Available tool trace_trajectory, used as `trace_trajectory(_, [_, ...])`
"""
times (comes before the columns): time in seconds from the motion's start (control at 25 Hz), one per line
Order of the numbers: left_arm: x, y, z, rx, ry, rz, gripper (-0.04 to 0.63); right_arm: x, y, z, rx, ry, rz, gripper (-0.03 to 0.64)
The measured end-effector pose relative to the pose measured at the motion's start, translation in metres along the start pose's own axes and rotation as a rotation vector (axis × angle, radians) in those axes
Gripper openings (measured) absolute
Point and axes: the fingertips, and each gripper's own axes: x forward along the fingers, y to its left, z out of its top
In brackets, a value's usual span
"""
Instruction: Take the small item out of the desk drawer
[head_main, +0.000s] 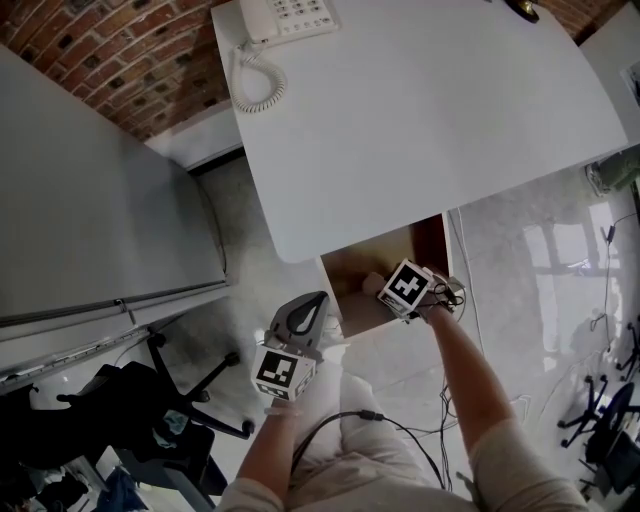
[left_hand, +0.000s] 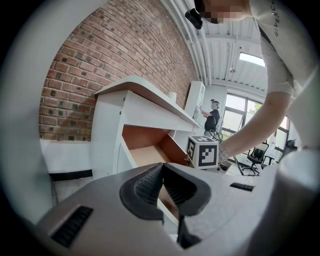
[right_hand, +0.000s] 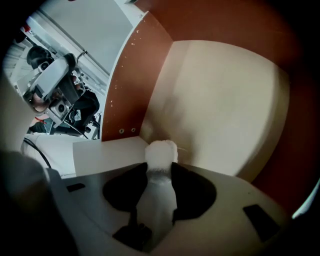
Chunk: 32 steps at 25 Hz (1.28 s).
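In the head view the white desk (head_main: 420, 110) fills the top, with a telephone (head_main: 288, 18) at its 11 o'clock corner; the drawer (head_main: 352, 272) stands open under the desk's edge at 6 o'clock; the right gripper (right_hand: 160, 170) points steeply down into it, jaws clamped on the small item (right_hand: 161, 151), a white piece near the drawer corner where the brown side wall meets a white panel; the left gripper (left_hand: 162, 176) hangs outside, at 8 o'clock of the drawer, jaws together and empty.
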Motion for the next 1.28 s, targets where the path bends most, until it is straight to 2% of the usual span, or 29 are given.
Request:
trace_trajectory(0.12, [-0.005,-0.006,0.002,-0.001,0.005,-0.002,0.005,-0.013,0.003,-0.003,0.017,-0.029,-0.025,0.156])
trace_trajectory(0.36, [-0.016,-0.017,0.013,-0.033,0.015,-0.006,0.005,-0.049,0.002,-0.003,0.079,-0.153,-0.096,0.156])
trace_trajectory(0.64, [-0.025,-0.03,0.041,-0.025,0.009,-0.01,0.005,-0.099,0.008,-0.015,0.208,-0.292,-0.108,0.156])
trace_trajectory(1.28, [-0.053,-0.038,0.095,-0.022,-0.047,0.054,0.005,-0.204,0.042,-0.016,0.233,-0.536,-0.165,0.156])
